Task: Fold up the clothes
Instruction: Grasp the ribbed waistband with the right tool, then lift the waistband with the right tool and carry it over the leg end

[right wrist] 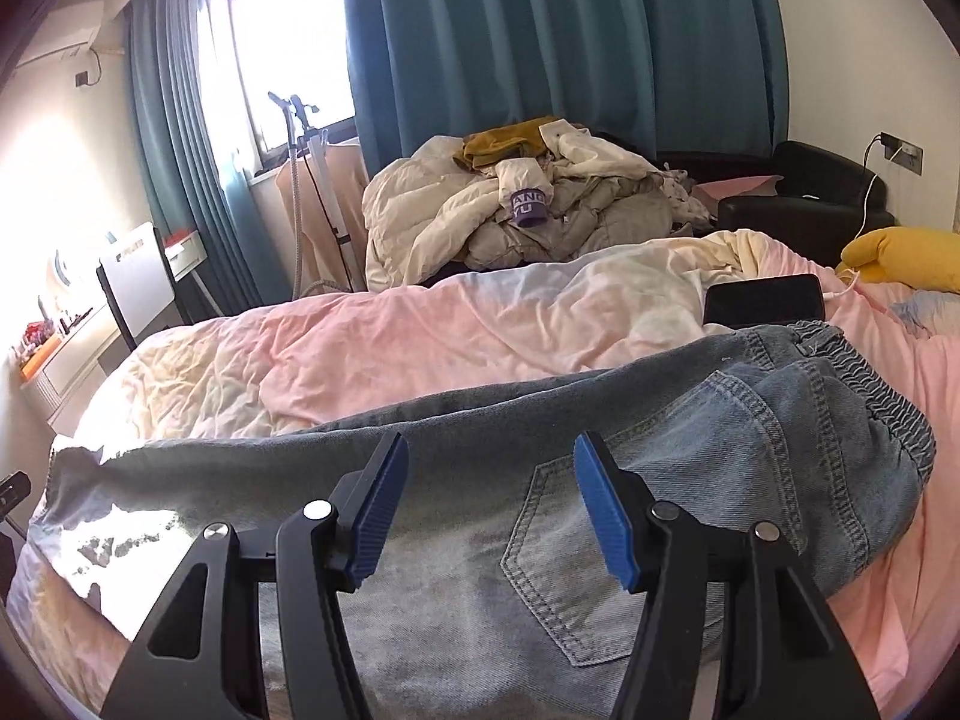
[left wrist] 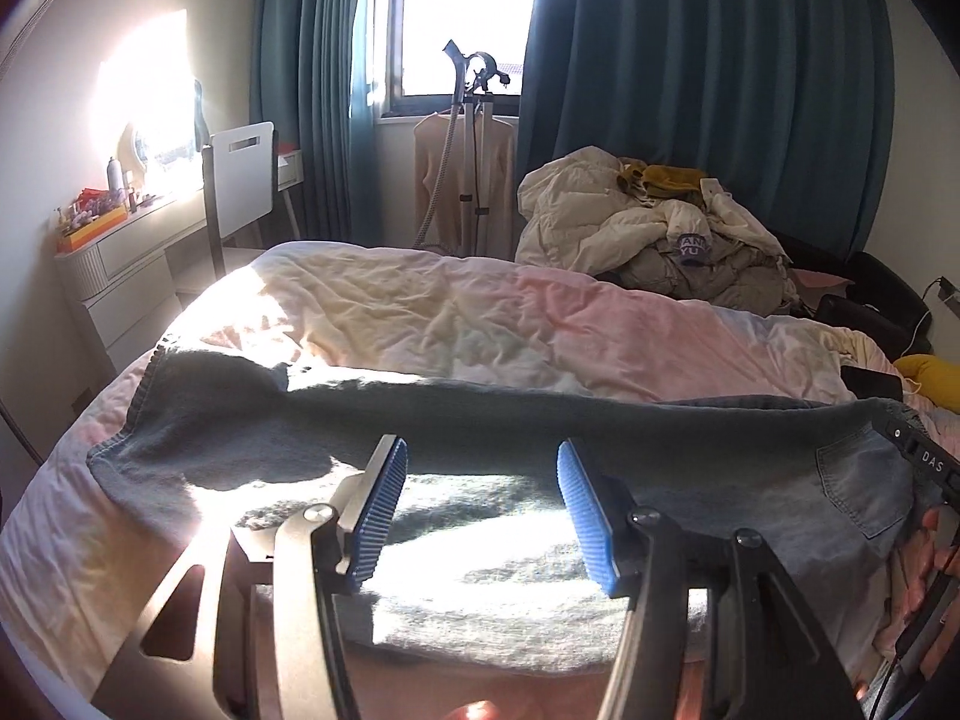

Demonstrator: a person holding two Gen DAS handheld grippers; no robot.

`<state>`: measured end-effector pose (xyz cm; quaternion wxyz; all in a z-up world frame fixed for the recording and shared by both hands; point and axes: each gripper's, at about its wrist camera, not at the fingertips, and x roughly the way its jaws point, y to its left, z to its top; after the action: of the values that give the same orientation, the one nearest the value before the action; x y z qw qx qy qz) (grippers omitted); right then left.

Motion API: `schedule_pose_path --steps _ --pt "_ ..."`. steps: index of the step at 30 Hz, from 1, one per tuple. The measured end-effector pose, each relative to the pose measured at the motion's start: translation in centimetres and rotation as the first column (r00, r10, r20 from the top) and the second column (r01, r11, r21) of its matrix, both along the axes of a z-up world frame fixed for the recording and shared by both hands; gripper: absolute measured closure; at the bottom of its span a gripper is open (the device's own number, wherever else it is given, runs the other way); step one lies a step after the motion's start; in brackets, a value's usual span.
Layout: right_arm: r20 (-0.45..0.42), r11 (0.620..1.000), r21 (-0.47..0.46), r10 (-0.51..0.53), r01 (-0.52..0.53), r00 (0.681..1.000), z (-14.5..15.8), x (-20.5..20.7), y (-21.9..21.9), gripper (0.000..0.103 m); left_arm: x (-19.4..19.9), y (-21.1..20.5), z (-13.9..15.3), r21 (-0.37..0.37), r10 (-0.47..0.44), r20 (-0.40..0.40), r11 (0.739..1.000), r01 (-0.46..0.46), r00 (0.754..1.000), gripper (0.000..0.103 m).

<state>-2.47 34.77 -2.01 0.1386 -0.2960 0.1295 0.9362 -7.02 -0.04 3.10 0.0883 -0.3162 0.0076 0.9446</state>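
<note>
A pair of light blue jeans (left wrist: 540, 438) lies flat across the near side of the bed, legs toward the left, part of it in bright sunlight. In the right wrist view the jeans (right wrist: 690, 468) show a back pocket and an elastic waistband at the right end. My left gripper (left wrist: 480, 480) hovers open over the leg part, nothing between its blue pads. Open too, my right gripper (right wrist: 492, 480) hangs above the seat near the pocket, its pads empty. The right gripper's body (left wrist: 924, 462) shows at the right edge of the left wrist view.
The bed has a rumpled pink and cream duvet (right wrist: 420, 330). A black phone (right wrist: 765, 298) lies on it by a yellow pillow (right wrist: 900, 255). A heap of clothes (right wrist: 510, 210) sits behind the bed, beside a garment steamer (left wrist: 471, 138) and a dresser (left wrist: 114, 246).
</note>
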Motion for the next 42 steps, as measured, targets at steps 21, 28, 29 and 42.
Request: schedule_pose_path --steps 21,28,29,42 --pt "0.044 0.979 -0.161 -0.12 0.125 0.992 1.1 2.5 4.6 0.042 -0.1 -0.7 -4.0 0.116 -0.08 0.106 0.991 0.068 0.991 0.049" --pt "0.054 0.811 -0.498 -0.325 0.307 0.944 0.2 8.9 13.2 0.02 -0.3 -1.3 -4.5 0.153 -0.099 0.147 0.985 0.076 0.984 0.049" --pt "0.069 0.773 -0.529 -0.372 0.35 0.926 -0.4 10.0 14.5 0.019 -0.4 -1.3 -4.7 0.151 -0.094 0.157 0.986 0.07 0.983 0.049" --pt "0.187 0.426 -0.767 -0.567 0.48 0.802 -9.2 13.0 23.3 0.025 -1.4 -1.9 -6.5 0.162 -0.07 0.209 0.986 0.036 0.975 0.049"
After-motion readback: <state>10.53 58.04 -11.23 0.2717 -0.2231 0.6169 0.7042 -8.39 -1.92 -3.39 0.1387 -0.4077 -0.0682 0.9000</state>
